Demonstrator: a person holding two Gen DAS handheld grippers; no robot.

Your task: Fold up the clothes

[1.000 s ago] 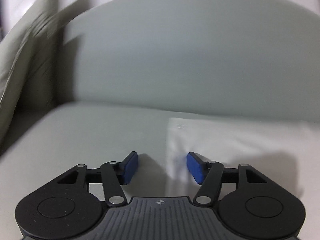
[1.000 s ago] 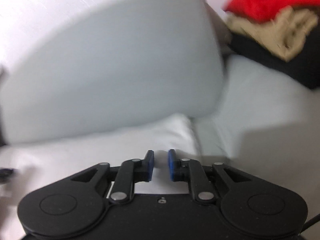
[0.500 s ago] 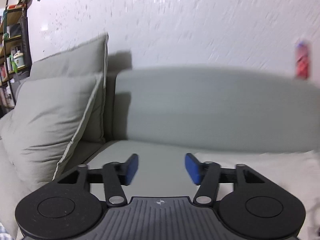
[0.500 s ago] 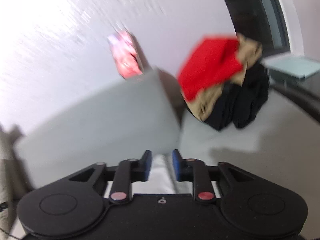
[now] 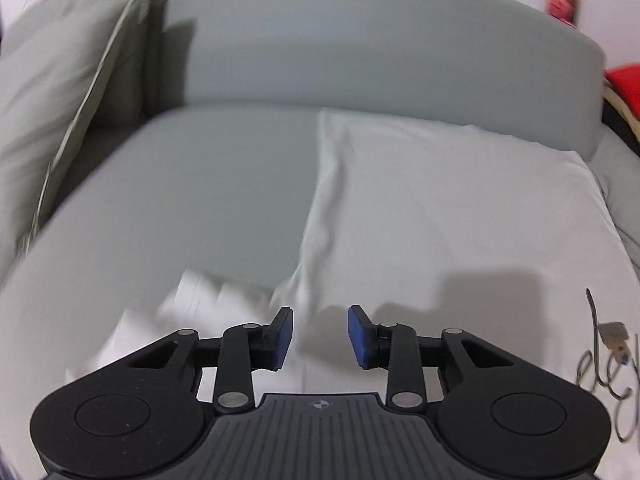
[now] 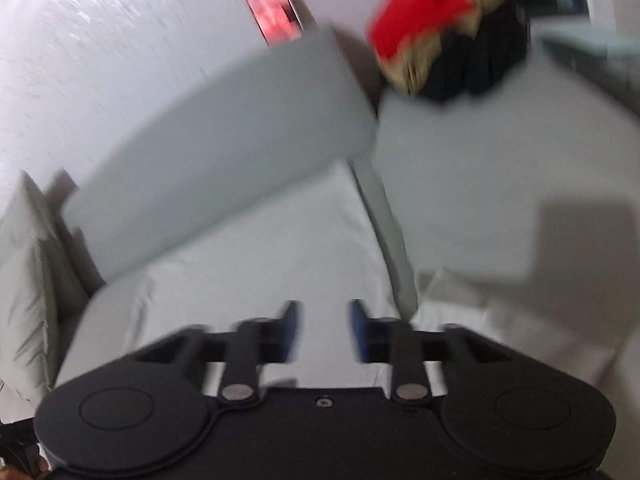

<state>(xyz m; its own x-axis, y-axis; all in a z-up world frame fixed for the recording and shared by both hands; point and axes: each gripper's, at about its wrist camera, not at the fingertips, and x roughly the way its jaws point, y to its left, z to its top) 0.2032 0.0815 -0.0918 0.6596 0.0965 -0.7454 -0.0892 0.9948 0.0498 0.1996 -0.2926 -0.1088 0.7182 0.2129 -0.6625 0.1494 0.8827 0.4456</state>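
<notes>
I am holding both tongs, left (image 5: 320, 334) and right (image 6: 323, 330), parted wide and gripping nothing. A white garment (image 5: 440, 216) is lying just beyond the left tongs, its long edge running away from me. The left tongs are hanging nearer its bunched corner (image 5: 208, 300).

— What do we see past our left gripper (image 5: 320, 334)?
— Its blue pads (image 5: 359, 336) stand apart, holding nothing, over a white garment (image 5: 452, 216) spread on the grey sofa seat (image 5: 200, 196).
— And the edges?
— A pillow (image 5: 52, 92) at left, red cloth (image 5: 626, 80) far right, a loose cable (image 5: 604, 356) beside us.
</notes>
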